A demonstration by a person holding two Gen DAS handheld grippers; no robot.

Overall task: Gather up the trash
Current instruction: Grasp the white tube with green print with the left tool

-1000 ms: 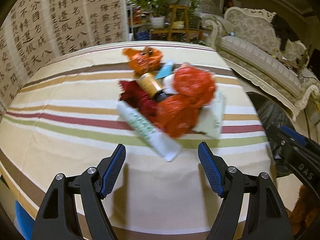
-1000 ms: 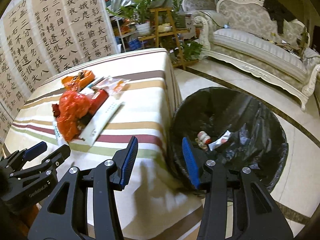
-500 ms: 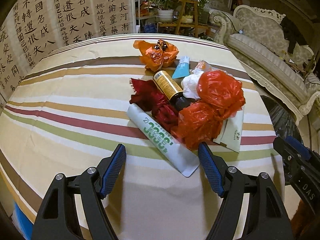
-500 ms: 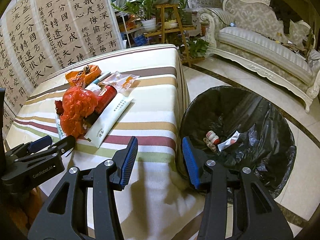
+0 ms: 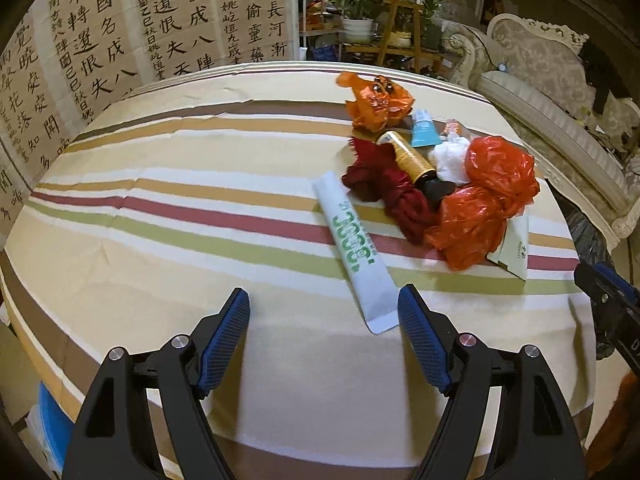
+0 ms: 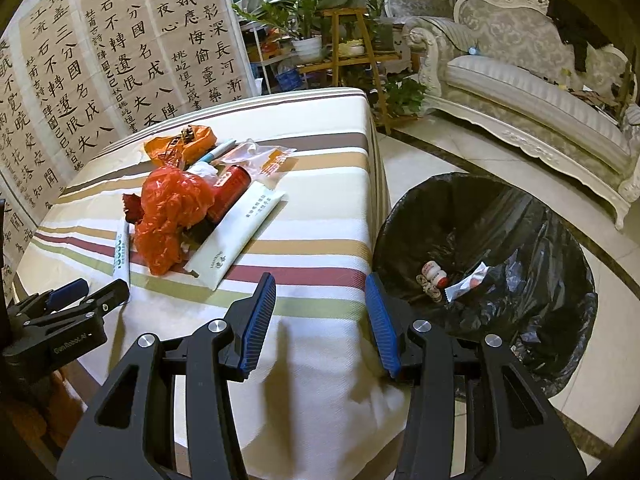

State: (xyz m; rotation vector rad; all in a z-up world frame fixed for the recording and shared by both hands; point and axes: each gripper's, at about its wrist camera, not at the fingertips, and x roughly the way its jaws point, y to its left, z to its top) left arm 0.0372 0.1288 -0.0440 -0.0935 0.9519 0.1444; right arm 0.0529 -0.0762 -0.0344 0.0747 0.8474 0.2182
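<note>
Two grippers are showing. The left gripper (image 5: 324,312) is hanging over the striped cloth (image 5: 160,216) with its jaws opening and nothing between them; the near end of the white tube (image 5: 356,256) is lying just ahead of its right pad, not touching it as far as can be told. The right gripper (image 6: 320,304) is sitting released over the table's near corner, jaws apart and gripping nothing, with the bin (image 6: 520,216) just to its right on the floor.

The trash is lying in one heap toward the right side of the table. Counted there:
- one white tube with green print, pointing toward the left gripper;
- two red plastic bags (image 5: 500,168) bunched together, touching each other;
- one orange bag (image 5: 378,100) at the far end of the heap;
- one dark red crumpled piece (image 5: 384,184);
- one gold bottle (image 5: 412,158) with a dark cap;
- one small blue tube (image 5: 424,128);
- one white wad (image 5: 452,158);
- one flat pale packet (image 6: 236,236) under the red bags;
- one red can (image 6: 230,190), seen from the right wrist only;
- one clear wrapper (image 6: 260,156) beyond it.

One bin is standing beside the table, lined with a black bag, holding a few small pieces at the bottom; their count is unclear.
</note>
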